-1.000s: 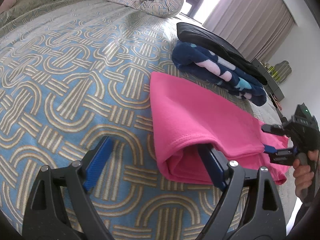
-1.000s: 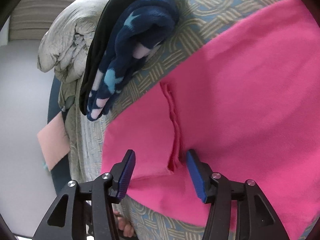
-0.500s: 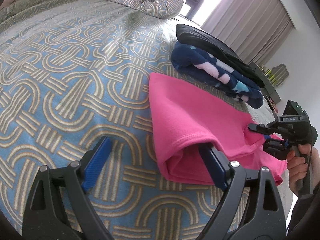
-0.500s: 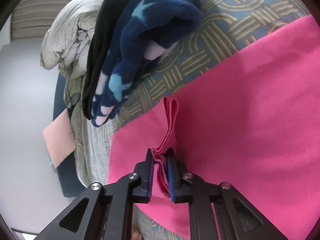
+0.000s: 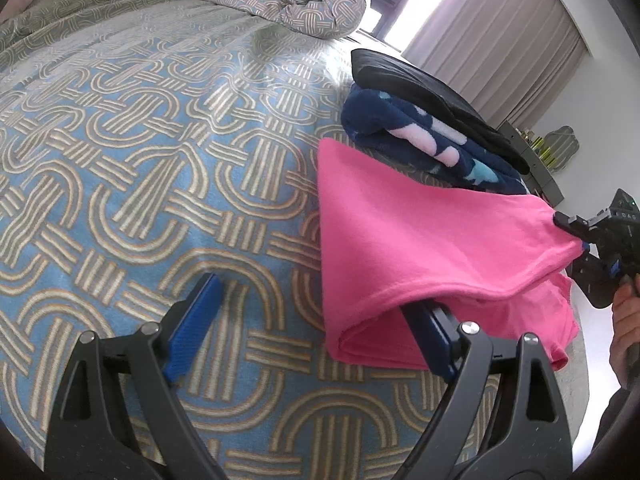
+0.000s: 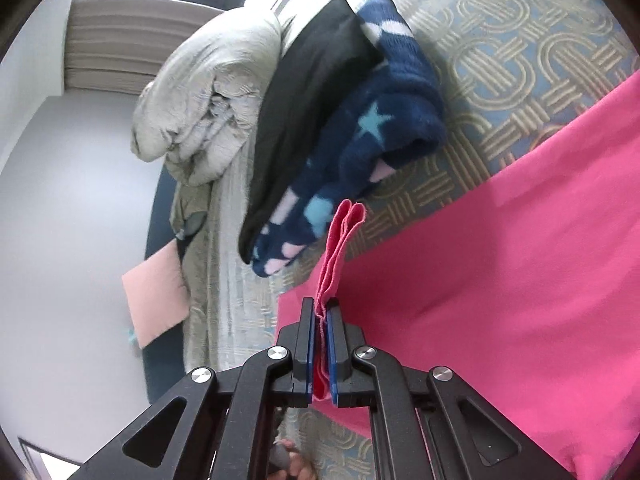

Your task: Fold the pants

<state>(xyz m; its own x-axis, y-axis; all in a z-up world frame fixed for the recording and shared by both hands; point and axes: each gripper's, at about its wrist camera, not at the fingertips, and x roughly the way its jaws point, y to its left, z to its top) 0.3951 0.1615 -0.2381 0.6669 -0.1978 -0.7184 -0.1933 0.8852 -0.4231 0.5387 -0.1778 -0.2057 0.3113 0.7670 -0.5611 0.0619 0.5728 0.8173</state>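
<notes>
On the patterned bedspread (image 5: pixel 160 128), right fingers (image 6: pixel 320 320) pinch pink pants (image 5: pixel 420 240); left fingers (image 5: pixel 200 320) spread wide.

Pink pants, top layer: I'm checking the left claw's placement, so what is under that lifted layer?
Under the pink pants, one blue finger of the left claw reaches in above the lower layer; its tip is covered.

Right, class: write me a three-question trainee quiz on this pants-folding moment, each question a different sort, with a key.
1. True or false: the right gripper is shut on the pink pants.
2. The left gripper is: A) open, one finger inside the pants' fold; B) shut on the bedspread; C) out of view.
3. Fill in: the black garment lies on the navy ____-patterned fleece.

Key: 1 true; 2 A; 3 star.
</notes>
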